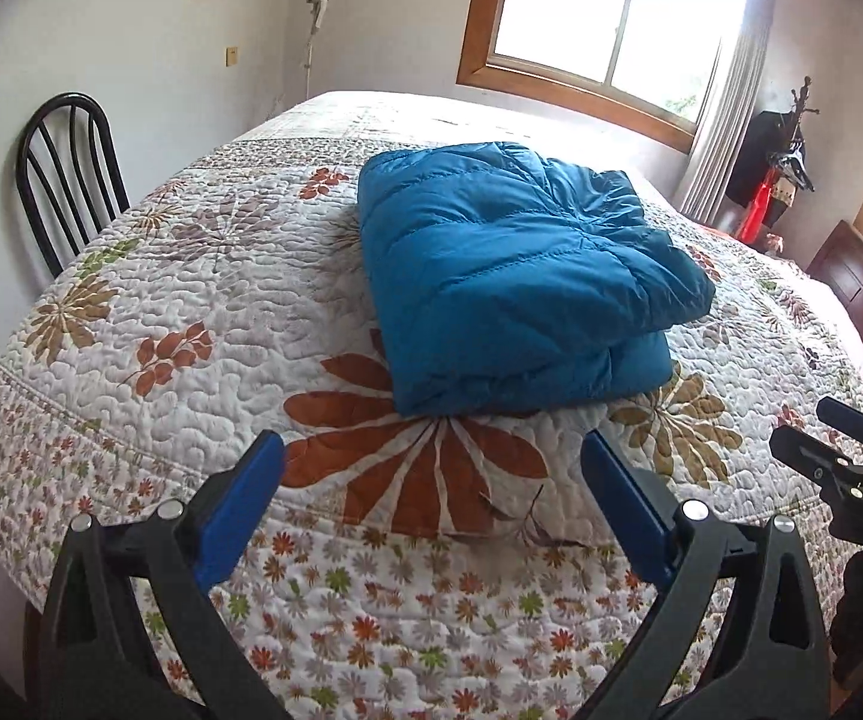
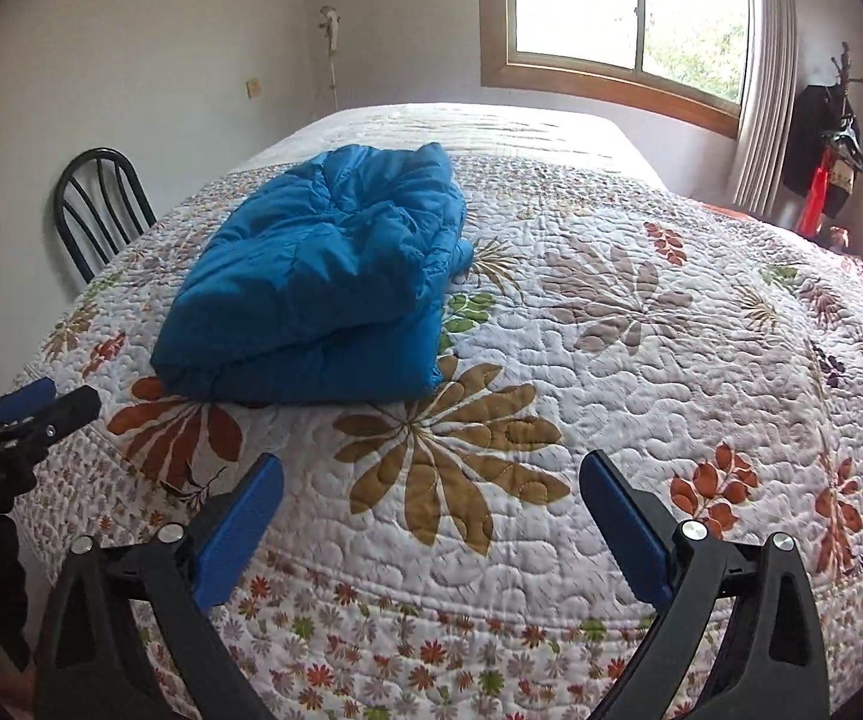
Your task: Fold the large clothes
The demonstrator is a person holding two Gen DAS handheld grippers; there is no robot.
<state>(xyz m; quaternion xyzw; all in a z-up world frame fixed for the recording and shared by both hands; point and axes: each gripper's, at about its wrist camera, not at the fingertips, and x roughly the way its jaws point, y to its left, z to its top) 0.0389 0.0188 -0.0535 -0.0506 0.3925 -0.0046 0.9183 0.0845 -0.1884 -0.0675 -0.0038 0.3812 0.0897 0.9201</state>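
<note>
Ahead of both grippers, the folded blue jacket (image 1: 509, 276) lies on the bed (image 1: 191, 312), long axis running away from them. Left gripper (image 1: 431, 510) faces it directly and is nearer; right gripper (image 2: 431, 516) sits off to its right. Both sets of fingers are spread, holding nothing.

Wide bare stretch of floral quilt (image 2: 641, 324) right of the folded blue jacket (image 2: 323, 282), open from near edge to far edge, plus a clear near strip between jacket and bed edge. Left side tighter: black chair (image 1: 65, 180) hard against the bed's left edge, a narrower band of quilt between it and the jacket. Both grippers spread wide with nothing between the pads, left gripper (image 1: 431, 468) just short of the jacket's near fold, right gripper (image 2: 431, 480) alongside over bare quilt; far right corner crowded by curtain (image 2: 767, 90) and coat rack (image 2: 839, 138).
</note>
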